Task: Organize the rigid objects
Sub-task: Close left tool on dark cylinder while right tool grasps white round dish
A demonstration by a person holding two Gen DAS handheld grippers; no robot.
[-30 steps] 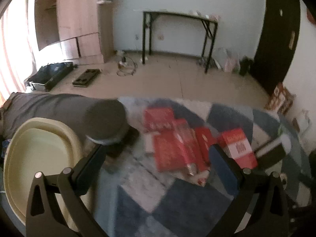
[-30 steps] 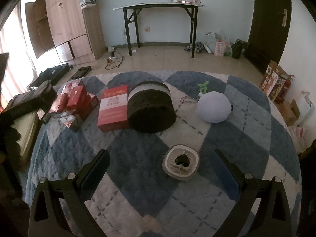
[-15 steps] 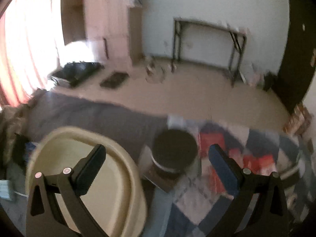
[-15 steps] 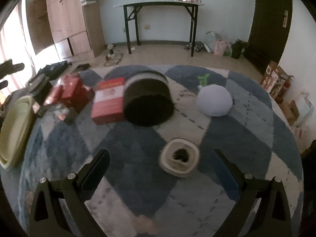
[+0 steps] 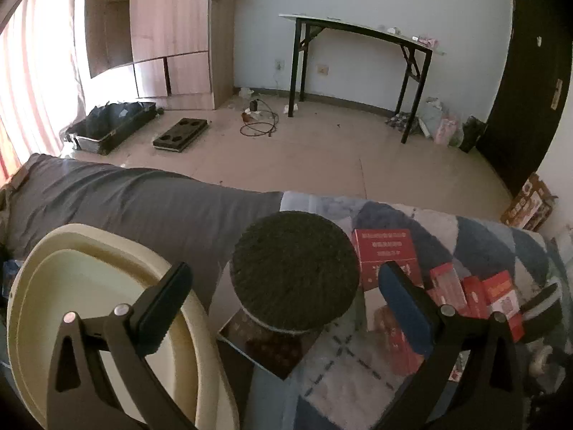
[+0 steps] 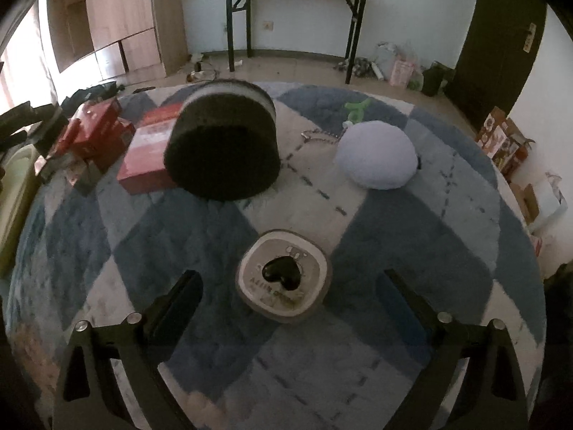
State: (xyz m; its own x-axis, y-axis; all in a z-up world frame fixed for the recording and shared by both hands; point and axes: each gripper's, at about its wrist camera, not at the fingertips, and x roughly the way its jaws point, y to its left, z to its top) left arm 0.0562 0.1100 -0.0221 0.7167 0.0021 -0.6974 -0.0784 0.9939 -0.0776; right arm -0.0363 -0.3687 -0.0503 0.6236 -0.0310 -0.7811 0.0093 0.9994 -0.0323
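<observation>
Now both sets of jaws stand wide — right gripper (image 6: 289, 288) closing around the untouched tin (image 6: 283, 276).

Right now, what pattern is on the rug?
Blue and white diamond checks with dashed stitch lines on the rug; clearest in the right wrist view.

Pale blue walls, a black folding table (image 5: 361, 32), wooden wardrobe (image 5: 168, 28), dark door (image 5: 530, 100), beige tiled floor (image 5: 322, 157).
</observation>
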